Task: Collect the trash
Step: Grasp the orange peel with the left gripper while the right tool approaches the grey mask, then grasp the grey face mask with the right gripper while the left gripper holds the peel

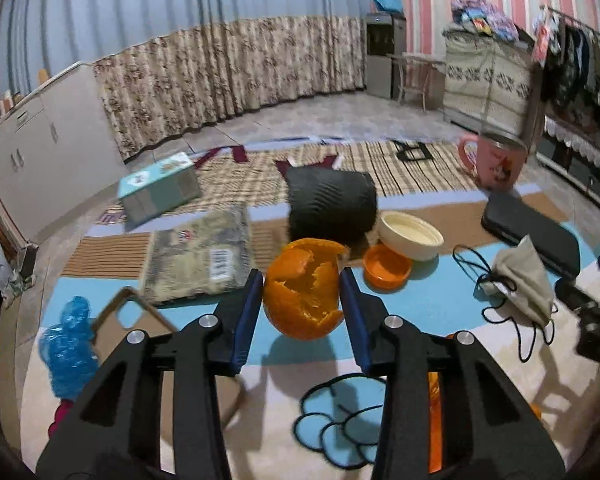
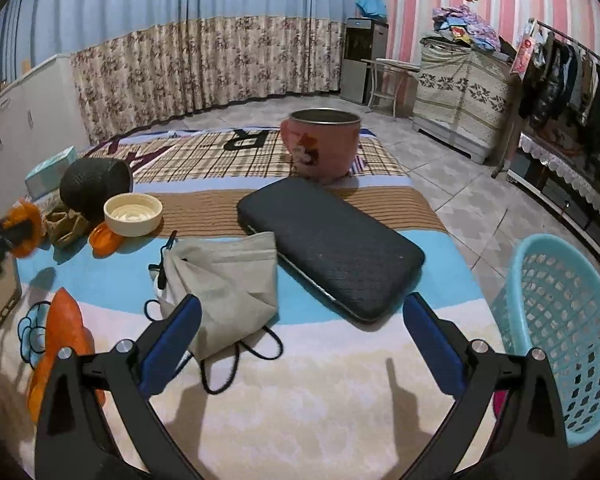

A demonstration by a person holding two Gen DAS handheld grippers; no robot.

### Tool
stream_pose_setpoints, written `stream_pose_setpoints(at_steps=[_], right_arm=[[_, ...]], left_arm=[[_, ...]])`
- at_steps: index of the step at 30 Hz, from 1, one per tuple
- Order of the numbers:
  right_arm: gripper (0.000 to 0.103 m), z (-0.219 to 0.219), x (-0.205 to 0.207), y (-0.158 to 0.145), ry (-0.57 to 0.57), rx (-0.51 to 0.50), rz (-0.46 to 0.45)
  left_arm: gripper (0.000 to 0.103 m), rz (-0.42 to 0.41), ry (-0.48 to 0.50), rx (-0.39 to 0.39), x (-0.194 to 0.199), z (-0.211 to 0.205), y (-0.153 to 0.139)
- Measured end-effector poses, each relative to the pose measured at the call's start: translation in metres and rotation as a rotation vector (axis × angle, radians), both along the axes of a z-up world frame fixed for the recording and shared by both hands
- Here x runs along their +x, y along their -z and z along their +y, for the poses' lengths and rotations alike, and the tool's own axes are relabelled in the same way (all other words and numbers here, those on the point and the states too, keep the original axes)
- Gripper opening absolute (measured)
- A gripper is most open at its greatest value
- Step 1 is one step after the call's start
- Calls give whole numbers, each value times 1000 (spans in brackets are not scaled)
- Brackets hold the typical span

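A hollow orange peel (image 1: 304, 296) sits between the blue pads of my left gripper (image 1: 302, 280), which is shut on it; its shadow falls on the blanket below, so it hangs a little above it. In the right wrist view that peel (image 2: 22, 224) shows at the far left edge. My right gripper (image 2: 300, 312) stands open just above the blanket, its left finger over the edge of a grey face mask (image 2: 224, 280) with black ear loops. Another orange peel piece (image 2: 60, 344) lies left of that finger. A crumpled blue plastic wrapper (image 1: 66, 344) lies at the left.
A light blue mesh basket (image 2: 560, 328) stands on the floor at the right. On the blanket lie a dark quilted case (image 2: 332, 248), a pink mug (image 2: 324, 144), a tipped black woven pot (image 1: 332, 204), a cream lid (image 1: 410, 236), an orange lid (image 1: 386, 270), a tissue box (image 1: 158, 186) and a packet (image 1: 200, 256).
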State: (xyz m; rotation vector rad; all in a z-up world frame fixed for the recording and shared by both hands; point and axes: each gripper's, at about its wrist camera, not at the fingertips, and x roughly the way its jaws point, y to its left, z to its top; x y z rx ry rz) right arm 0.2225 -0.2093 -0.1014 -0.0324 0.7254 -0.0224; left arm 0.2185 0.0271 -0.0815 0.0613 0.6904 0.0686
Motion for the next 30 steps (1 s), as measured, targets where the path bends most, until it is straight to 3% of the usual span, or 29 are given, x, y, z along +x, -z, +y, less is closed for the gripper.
stream_pose_setpoints(at_steps=[4, 10, 13, 15, 21, 24, 30], right_arm=[[97, 4, 8, 6, -4, 21, 47], [77, 5, 12, 17, -38, 60, 122], [61, 12, 12, 20, -75, 63, 131], [45, 17, 13, 20, -102, 54, 134], [19, 22, 9, 15, -143, 63, 102], [12, 15, 4, 8, -128, 69, 63], [9, 2, -8, -9, -103, 74, -21]], left_arm=[[39, 0, -28, -2, -3, 15, -2], [39, 15, -58, -16, -2, 27, -1], [39, 3, -59, -23, -5, 27, -3], [39, -2, -56, -11, -6, 25, -2], [39, 1, -53, 11, -6, 21, 1], [39, -8, -51, 18, -7, 20, 1], [39, -6, -29, 45, -9, 16, 2]])
